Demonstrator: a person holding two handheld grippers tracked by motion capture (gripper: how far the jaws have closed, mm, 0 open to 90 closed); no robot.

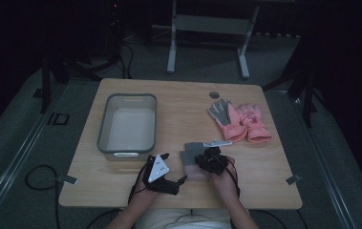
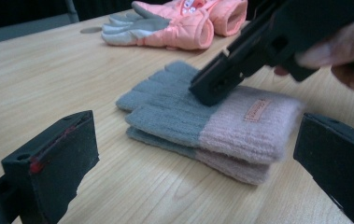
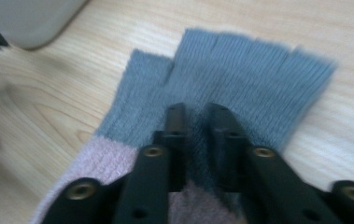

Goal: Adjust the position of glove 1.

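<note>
A pair of grey-and-pink knit gloves (image 2: 202,126) lies stacked near the front edge of the wooden table (image 1: 178,98), one on the other, so the lower glove shows merely as an edge. The right gripper (image 3: 198,109) comes down on the top glove, jaws slightly apart with a ridge of grey knit between them (blur hides whether the pads press on it). The left gripper (image 2: 188,154) rests to the left with jaws wide apart, holding nothing. A pair of pink ski gloves (image 1: 239,121) lies well behind, a grey plastic bin (image 1: 127,124) to the left.
</note>
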